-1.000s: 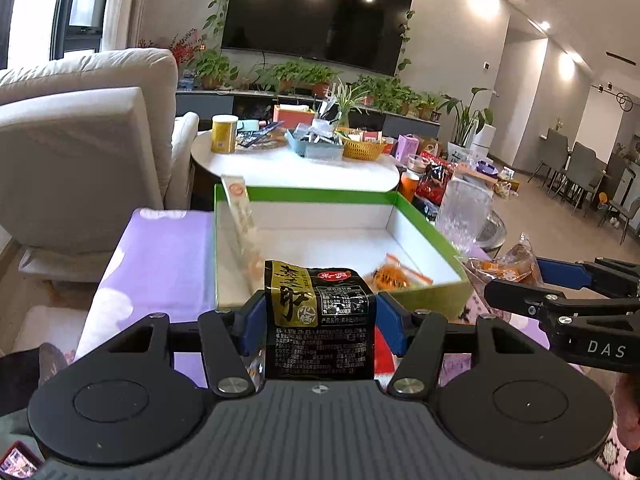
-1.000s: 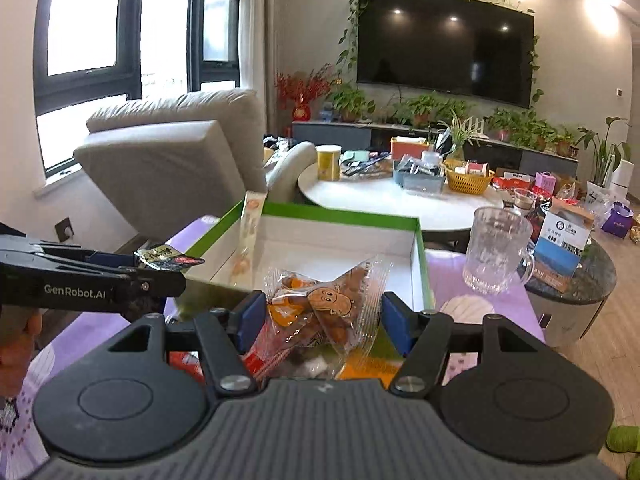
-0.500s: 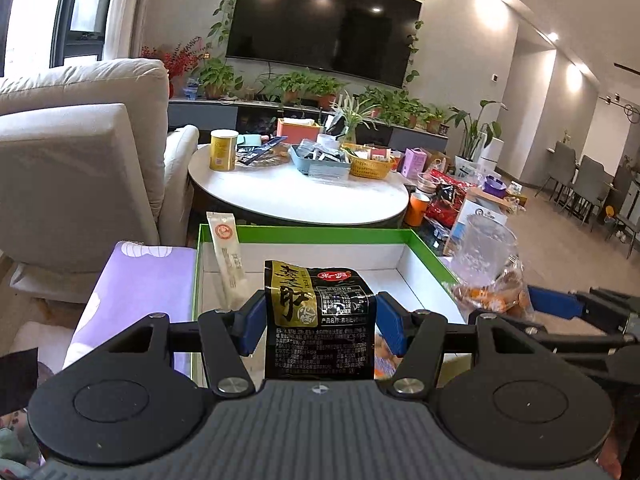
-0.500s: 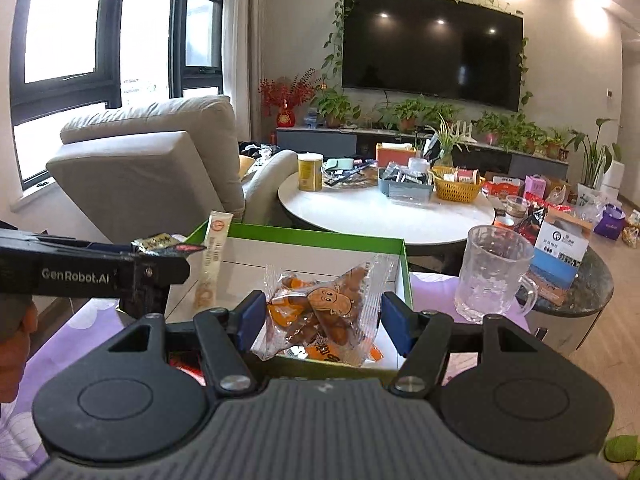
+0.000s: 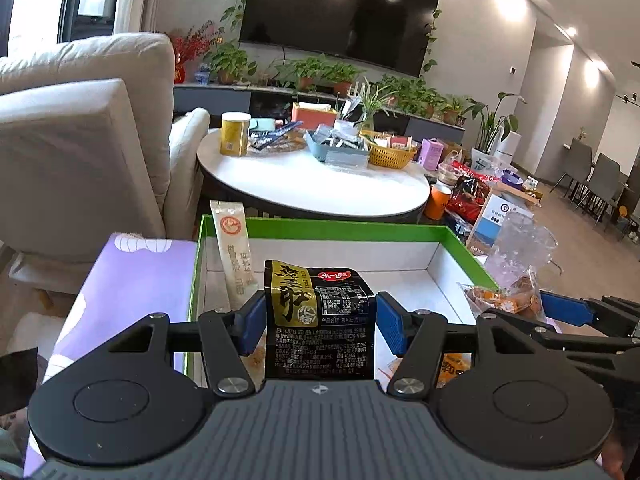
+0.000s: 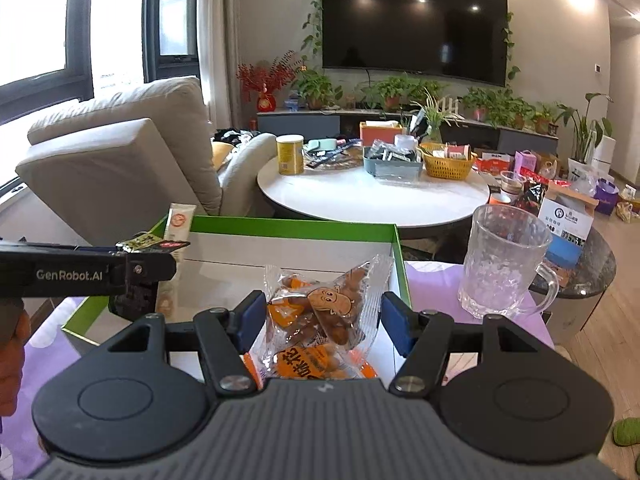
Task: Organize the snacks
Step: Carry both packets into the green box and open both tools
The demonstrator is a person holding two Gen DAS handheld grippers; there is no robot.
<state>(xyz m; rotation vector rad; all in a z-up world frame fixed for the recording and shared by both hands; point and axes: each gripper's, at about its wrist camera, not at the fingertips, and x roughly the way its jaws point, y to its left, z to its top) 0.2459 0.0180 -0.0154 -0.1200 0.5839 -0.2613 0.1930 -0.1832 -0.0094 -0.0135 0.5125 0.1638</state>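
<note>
A big black TV [image 6: 414,24] is hanging at the top middle. Green plants [image 6: 400,90] are sitting under it. A soft chair [image 6: 120,156] is standing at the left. A glass mug [image 6: 500,260] is standing at the right on purple cloth [image 5: 128,280].

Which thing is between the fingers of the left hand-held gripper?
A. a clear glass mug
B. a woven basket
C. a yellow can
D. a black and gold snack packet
D: in the left wrist view the black and gold snack packet sits clamped between the blue pads of the left hand-held gripper, above the green-rimmed box.
</note>
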